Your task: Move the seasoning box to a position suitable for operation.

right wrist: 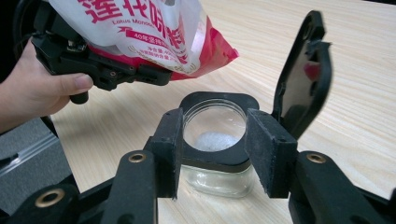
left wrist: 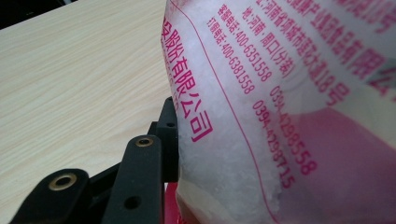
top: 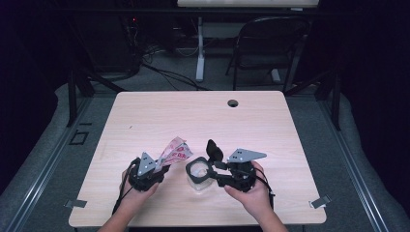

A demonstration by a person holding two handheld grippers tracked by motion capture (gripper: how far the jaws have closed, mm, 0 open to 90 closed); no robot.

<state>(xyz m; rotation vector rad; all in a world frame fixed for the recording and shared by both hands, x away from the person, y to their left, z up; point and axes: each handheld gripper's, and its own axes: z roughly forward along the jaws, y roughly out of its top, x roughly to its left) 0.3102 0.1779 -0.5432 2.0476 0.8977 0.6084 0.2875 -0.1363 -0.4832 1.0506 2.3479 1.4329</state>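
Note:
A red-and-white plastic bag [top: 175, 151] of white granules, printed with red characters, is tilted over the table with my left gripper [top: 162, 167] shut on its lower end. Up close, the bag [left wrist: 261, 93] presses against one black finger [left wrist: 144, 177]; the other finger is hidden behind it. A small glass jar [right wrist: 219, 179] stands on the table with its black flip lid [right wrist: 303, 74] swung up and open. White granules [right wrist: 212, 140] lie at its bottom. My right gripper [right wrist: 215, 149] is shut on the jar's black collar. The bag [right wrist: 140, 32] hangs just left of and above the jar's mouth.
The light wooden table [top: 193, 116] has a round cable hole [top: 233, 103] near its far edge and metal clips [top: 76, 203] at the front corners. A black chair [top: 268, 43] and cables stand on the floor beyond the table.

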